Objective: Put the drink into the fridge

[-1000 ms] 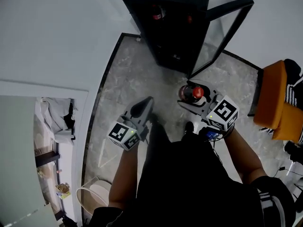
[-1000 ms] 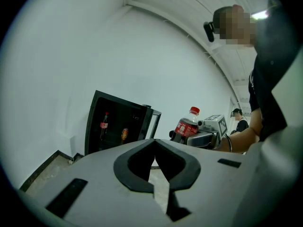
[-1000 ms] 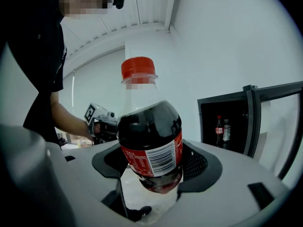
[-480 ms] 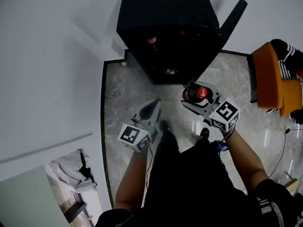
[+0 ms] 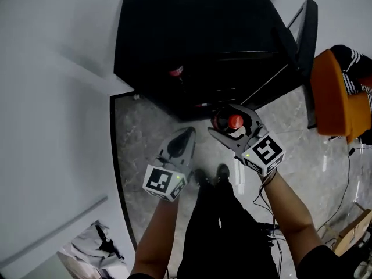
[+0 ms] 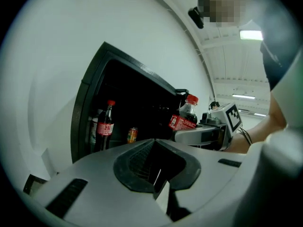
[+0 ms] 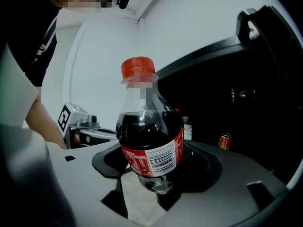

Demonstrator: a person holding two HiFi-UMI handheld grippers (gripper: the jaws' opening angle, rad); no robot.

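A dark cola bottle [image 5: 228, 122] with a red cap and red label stands upright between the jaws of my right gripper [image 5: 232, 128], which is shut on its lower body [image 7: 150, 143]. It is held just in front of the black fridge [image 5: 197, 45], whose glass door [image 5: 302, 36] swings open to the right. My left gripper [image 5: 181, 142] is shut with nothing in it, lower and left of the bottle. From the left gripper view, the held bottle [image 6: 186, 115] shows to the right of the fridge opening.
Inside the fridge stand a taller cola bottle [image 6: 105, 126], a can [image 6: 132, 135] and a small bottle [image 7: 186, 128]. An orange seat [image 5: 331, 95] is at the right. A white wall [image 5: 52, 97] borders the marble floor [image 5: 139, 132] on the left. The person's shoes [image 5: 212, 176] are below the grippers.
The fridge has grown larger and closer in the head view. Both grippers have moved toward its opening, and the right one keeps hold of the bottle.
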